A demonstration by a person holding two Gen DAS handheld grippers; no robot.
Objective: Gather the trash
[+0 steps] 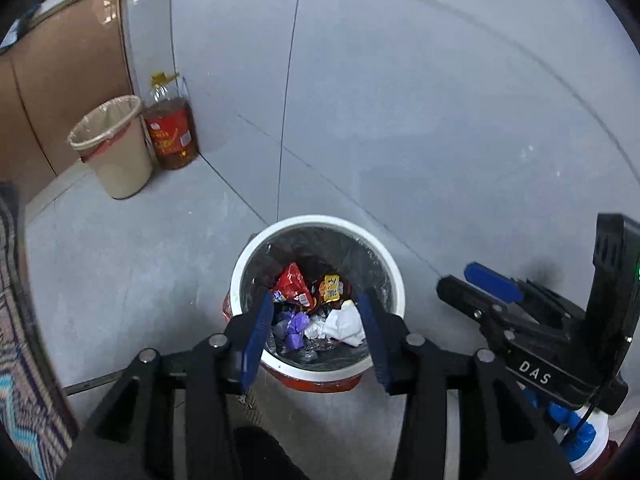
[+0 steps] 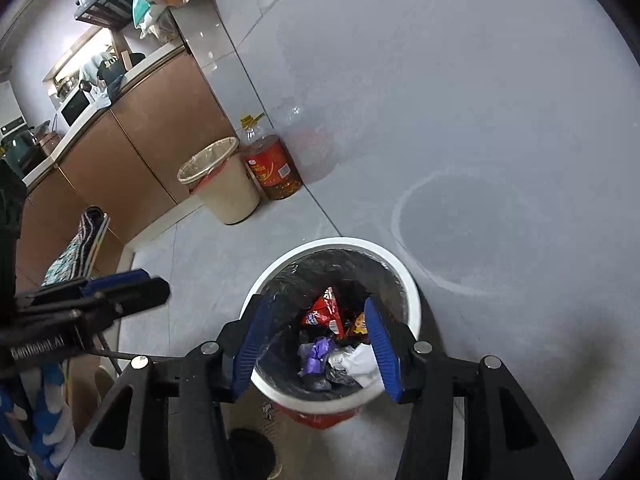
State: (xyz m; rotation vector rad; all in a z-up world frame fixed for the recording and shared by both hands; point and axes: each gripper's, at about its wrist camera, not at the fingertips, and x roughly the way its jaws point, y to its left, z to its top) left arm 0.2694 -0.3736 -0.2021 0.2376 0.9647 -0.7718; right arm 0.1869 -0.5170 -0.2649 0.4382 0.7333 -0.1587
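A round bin with a white rim (image 1: 320, 222) and red base stands on the grey floor, lined with a dark bag; it also shows in the right wrist view (image 2: 340, 242). Inside lie a red wrapper (image 1: 294, 284), a yellow packet (image 1: 332, 288), purple scraps (image 1: 296, 326) and white tissue (image 1: 344, 322). My left gripper (image 1: 316, 316) is open and empty above the bin. My right gripper (image 2: 316, 328) is open and empty above it too. The right gripper (image 1: 480, 284) also appears at the right of the left wrist view.
A beige bin (image 1: 116, 148) with a clear liner and a big oil bottle (image 1: 170, 128) stand by the brown cabinet (image 1: 60, 80) and wall corner. A patterned cloth (image 2: 76, 248) hangs at the left. A white ring mark (image 2: 404, 216) lies on the floor.
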